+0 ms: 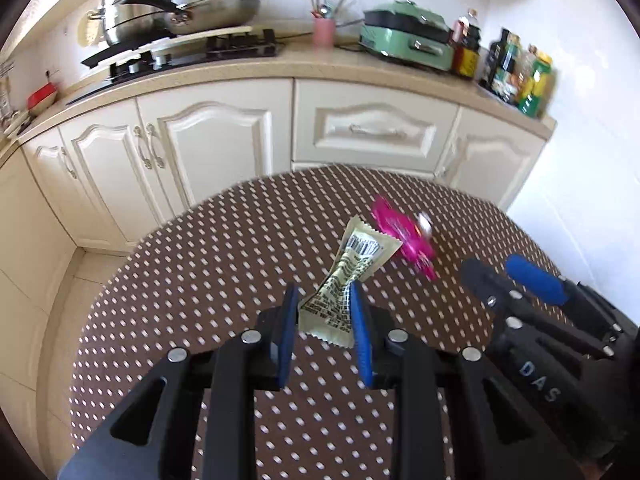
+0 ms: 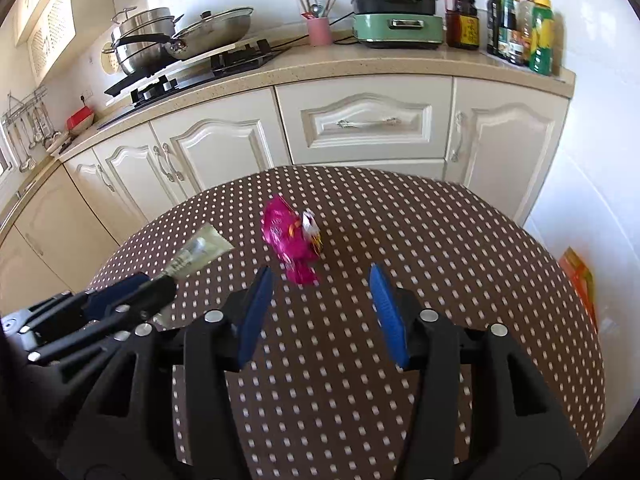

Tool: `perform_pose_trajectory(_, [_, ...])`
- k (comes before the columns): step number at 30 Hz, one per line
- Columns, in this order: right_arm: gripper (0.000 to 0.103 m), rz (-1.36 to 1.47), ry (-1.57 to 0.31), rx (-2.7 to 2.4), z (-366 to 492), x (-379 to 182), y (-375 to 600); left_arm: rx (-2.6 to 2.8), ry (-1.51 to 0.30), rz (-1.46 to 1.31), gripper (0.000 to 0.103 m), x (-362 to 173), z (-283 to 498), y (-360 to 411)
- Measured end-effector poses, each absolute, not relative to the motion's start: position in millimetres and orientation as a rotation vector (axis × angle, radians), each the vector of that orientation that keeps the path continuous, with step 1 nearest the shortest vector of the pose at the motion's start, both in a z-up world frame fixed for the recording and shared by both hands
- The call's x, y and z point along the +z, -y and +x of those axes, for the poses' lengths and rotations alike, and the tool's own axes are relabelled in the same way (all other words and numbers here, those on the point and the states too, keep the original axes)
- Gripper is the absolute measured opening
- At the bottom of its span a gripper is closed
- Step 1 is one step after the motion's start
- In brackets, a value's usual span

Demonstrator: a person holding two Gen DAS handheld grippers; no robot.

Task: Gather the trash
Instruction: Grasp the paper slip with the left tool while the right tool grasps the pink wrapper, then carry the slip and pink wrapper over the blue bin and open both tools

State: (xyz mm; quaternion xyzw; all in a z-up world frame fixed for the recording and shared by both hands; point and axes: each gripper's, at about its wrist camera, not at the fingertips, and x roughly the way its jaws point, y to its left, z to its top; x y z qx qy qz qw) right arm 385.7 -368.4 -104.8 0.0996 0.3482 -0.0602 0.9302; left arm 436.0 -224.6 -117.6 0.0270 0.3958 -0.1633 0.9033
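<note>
Kitchen cabinets (image 2: 360,124) in cream stand behind a round tabletop (image 2: 440,260) covered in brown cloth with white dots. Your left hand-held gripper (image 1: 326,308) is clenched on a pale green wrapper (image 1: 344,280) printed with black text and a barcode; the blue pads press its lower part from both sides, and the wrapper rises tilted above the middle of the tabletop. Whether its lower end touches the cloth you cannot tell. Just beyond it, toward the far edge of the tabletop, a crumpled pink wrapper (image 2: 292,240) lies on the cloth. Your right hand-held gripper (image 2: 320,280) is released: its blue pads stand well apart, with the near end of the pink wrapper just ahead of the gap and closer to the left pad, no contact visible. On the counter (image 2: 360,64) behind, note stacked pans (image 2: 160,40) on a stove, a pink utensil cup (image 2: 319,30), a green cooker (image 2: 396,20) and bottles (image 2: 516,24) at the right end.
</note>
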Motion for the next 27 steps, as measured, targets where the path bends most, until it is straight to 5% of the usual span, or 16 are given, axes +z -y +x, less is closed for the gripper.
perform_pose_trajectory(11, [0.062, 0.159, -0.783, -0.073, 451.3, -129.6, 356.3, -0.309, -0.831, 0.003, 0.025, -124.4, 472.5, 208.0])
perform_pose_trajectory(14, [0.038, 0.142, -0.807, -0.049, 459.6, -140.9, 350.2, -0.3, -0.845, -0.006, 0.025, -128.7, 475.9, 203.7])
perform_pose_trajectory(27, [0.036, 0.125, -0.726, 0.103, 408.5, -105.8, 273.7, -0.202, -0.802, -0.126, 0.025, -115.6, 426.2, 105.6])
